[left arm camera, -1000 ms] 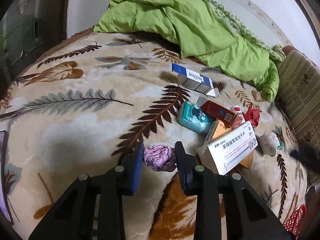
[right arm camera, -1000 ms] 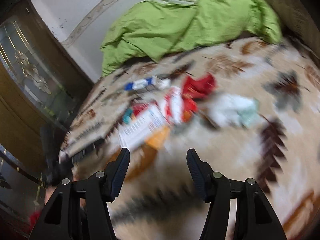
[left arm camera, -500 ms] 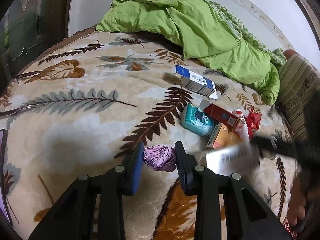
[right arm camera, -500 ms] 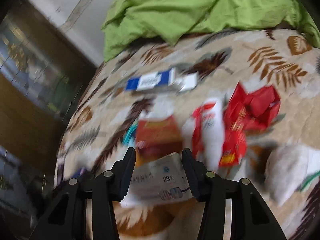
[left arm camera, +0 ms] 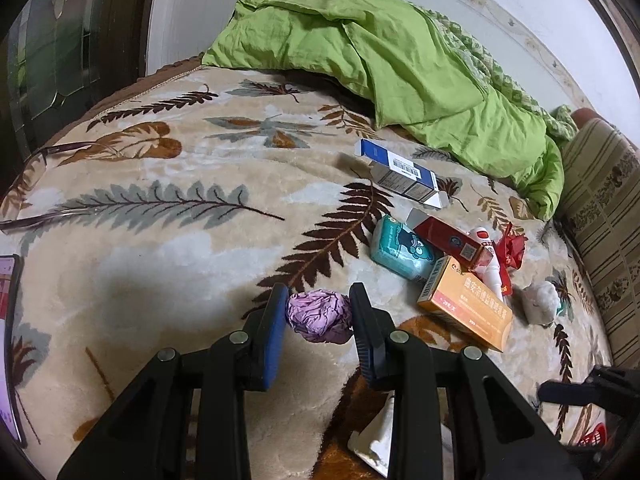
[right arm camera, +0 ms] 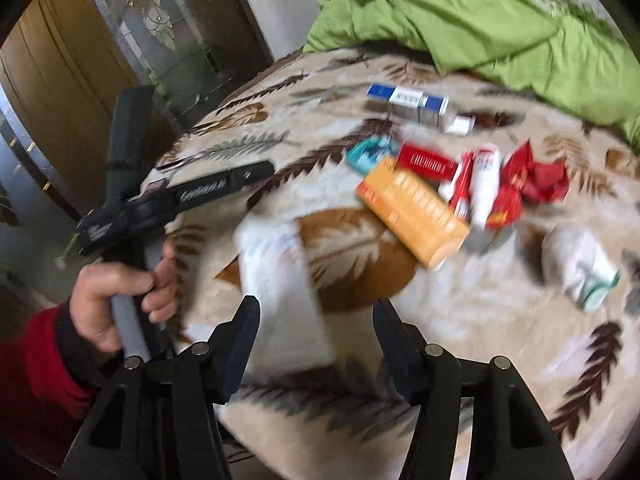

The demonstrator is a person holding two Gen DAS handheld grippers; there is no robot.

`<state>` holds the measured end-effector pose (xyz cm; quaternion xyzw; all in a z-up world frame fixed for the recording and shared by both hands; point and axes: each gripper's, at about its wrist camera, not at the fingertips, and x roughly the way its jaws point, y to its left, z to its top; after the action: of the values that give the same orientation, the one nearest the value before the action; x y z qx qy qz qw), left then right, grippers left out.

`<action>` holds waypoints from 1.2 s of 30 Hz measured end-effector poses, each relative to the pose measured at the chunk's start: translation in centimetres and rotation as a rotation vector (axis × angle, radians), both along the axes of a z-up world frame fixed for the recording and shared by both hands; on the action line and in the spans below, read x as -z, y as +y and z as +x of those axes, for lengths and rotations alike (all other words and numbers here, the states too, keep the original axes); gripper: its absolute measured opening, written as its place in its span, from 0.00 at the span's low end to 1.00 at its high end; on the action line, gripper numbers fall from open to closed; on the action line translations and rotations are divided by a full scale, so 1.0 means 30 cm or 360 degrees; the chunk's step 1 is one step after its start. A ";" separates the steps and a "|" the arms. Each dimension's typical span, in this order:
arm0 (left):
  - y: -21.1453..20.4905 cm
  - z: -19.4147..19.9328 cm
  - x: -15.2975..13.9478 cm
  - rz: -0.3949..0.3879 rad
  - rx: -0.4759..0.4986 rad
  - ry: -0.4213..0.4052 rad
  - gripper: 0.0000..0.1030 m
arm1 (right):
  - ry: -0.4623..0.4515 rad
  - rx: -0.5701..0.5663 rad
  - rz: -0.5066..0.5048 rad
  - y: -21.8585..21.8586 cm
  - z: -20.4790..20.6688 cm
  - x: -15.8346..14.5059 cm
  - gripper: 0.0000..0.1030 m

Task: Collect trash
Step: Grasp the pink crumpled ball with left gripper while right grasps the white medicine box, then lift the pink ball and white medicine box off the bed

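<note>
My left gripper (left arm camera: 318,316) is shut on a crumpled purple wrapper (left arm camera: 320,316) just above the leaf-patterned blanket (left arm camera: 160,248). My right gripper (right arm camera: 316,332) is open, and a blurred white medicine box (right arm camera: 280,280) lies between its jaws, touching neither, near the bed's front edge; a corner of the white box also shows in the left wrist view (left arm camera: 380,440). Beyond lie an orange box (left arm camera: 464,304), a red box (left arm camera: 452,240), a teal tissue pack (left arm camera: 400,252), a blue-and-white box (left arm camera: 400,172), a red wrapper (left arm camera: 512,248) and a white wad (left arm camera: 540,304).
A green duvet (left arm camera: 400,64) is heaped at the back of the bed. A striped cushion (left arm camera: 604,208) lies at the right. A phone (left arm camera: 8,340) rests at the left edge. A red basket (left arm camera: 596,436) shows beyond the bed's lower right. A wooden wardrobe (right arm camera: 60,60) stands beside the bed.
My right gripper closed on the white box, pulled it off the pile toward the bed's front edge, then opened. My left gripper has kept still with the purple wrapper.
</note>
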<state>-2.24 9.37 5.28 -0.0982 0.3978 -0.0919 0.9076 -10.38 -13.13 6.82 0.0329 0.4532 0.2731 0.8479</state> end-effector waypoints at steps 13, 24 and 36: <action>0.018 0.004 0.006 -0.0023 -0.0023 0.0008 0.29 | 0.0062 -0.0176 -0.0193 0.219 0.002 0.164 0.68; -0.062 -0.041 -0.027 0.0089 0.0056 -0.0084 0.29 | -0.0210 0.0300 -0.0138 0.033 -0.069 0.072 0.54; -0.229 -0.251 -0.060 0.0154 0.0331 -0.0165 0.29 | -0.0374 0.0878 0.0073 -0.240 -0.215 -0.051 0.54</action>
<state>-9.77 2.50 7.09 -0.0075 0.3624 -0.1713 0.9161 -16.84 -20.32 8.36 0.1422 0.3196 0.0445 0.9358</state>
